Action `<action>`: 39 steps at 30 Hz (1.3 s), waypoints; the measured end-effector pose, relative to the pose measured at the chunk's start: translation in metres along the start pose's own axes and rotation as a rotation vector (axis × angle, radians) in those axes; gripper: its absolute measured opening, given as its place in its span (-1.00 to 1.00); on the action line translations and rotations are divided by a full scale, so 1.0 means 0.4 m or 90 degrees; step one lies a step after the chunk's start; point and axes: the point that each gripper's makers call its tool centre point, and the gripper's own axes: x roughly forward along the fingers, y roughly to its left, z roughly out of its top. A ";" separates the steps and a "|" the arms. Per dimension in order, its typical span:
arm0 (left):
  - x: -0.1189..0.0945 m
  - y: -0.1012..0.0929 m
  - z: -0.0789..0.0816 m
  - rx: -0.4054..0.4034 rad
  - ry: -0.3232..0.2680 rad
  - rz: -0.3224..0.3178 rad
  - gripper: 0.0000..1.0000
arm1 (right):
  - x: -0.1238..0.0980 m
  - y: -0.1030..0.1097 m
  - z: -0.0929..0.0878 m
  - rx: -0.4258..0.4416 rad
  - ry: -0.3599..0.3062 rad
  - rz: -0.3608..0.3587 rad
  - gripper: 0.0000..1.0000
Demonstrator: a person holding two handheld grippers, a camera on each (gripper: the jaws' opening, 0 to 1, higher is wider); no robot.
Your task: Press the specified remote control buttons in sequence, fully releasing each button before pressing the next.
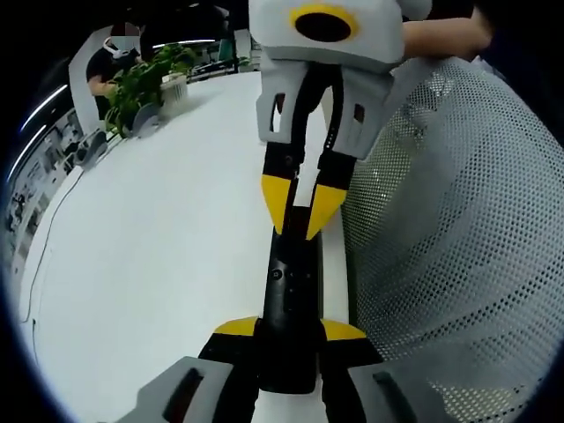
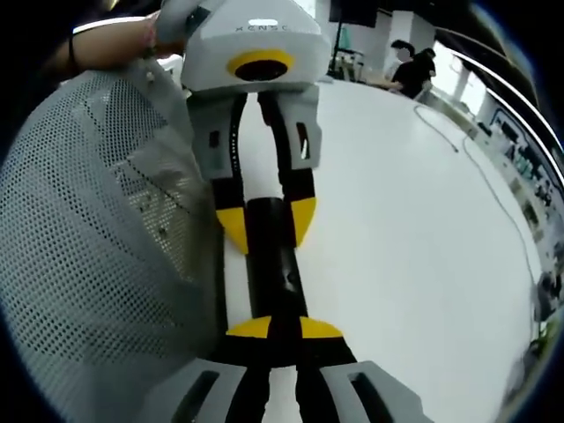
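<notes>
A slim black remote control (image 1: 291,282) lies lengthwise over the white table (image 1: 159,247), and small buttons show on its top face. My left gripper (image 1: 289,330) is shut on the remote's near end, its yellow pads against both long sides. In the right gripper view the left gripper (image 2: 267,225) comes down from the top, clamping the remote (image 2: 275,273). My right gripper (image 1: 300,220) faces it, its yellow fingertips drawn together and resting on the remote's far end. In its own view the right gripper (image 2: 284,328) sits over the remote with almost no gap between its tips.
A white mesh chair back (image 1: 458,229) (image 2: 97,247) stands close beside both grippers. A person's arm (image 1: 441,35) reaches in above it. Potted plants (image 1: 145,84) stand at the table's far end. A thin cable (image 2: 493,185) runs along the table edge, and people sit beyond it.
</notes>
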 end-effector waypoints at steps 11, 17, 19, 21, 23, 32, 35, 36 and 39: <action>0.001 0.001 0.000 0.001 -0.001 0.002 -0.50 | 0.005 0.005 0.001 -0.047 0.019 -0.003 -0.87; 0.001 0.000 0.000 0.005 0.001 0.002 -0.50 | 0.008 0.007 0.002 -0.056 0.046 0.000 -0.88; 0.001 0.000 0.001 0.006 0.002 0.001 -0.50 | 0.007 0.007 0.001 -0.054 0.047 -0.003 -0.89; 0.001 -0.001 0.001 0.007 0.002 0.001 -0.50 | 0.007 0.006 0.000 -0.049 0.048 -0.003 -0.89; 0.001 -0.001 0.002 0.008 0.002 0.001 -0.50 | 0.008 0.006 0.001 -0.051 0.056 -0.002 -0.89; 0.001 -0.001 0.002 0.004 -0.001 0.002 -0.50 | 0.002 -0.001 0.002 -0.014 0.004 0.003 -0.88; 0.001 0.000 0.003 0.004 -0.002 0.003 -0.51 | 0.002 -0.006 0.005 0.033 -0.014 0.013 -0.88; 0.000 0.000 0.003 0.003 -0.003 0.003 -0.51 | 0.002 -0.006 0.005 0.030 -0.013 0.012 -0.89; 0.000 0.000 0.003 0.002 -0.004 0.002 -0.51 | 0.005 -0.001 0.009 0.000 0.001 0.006 -0.89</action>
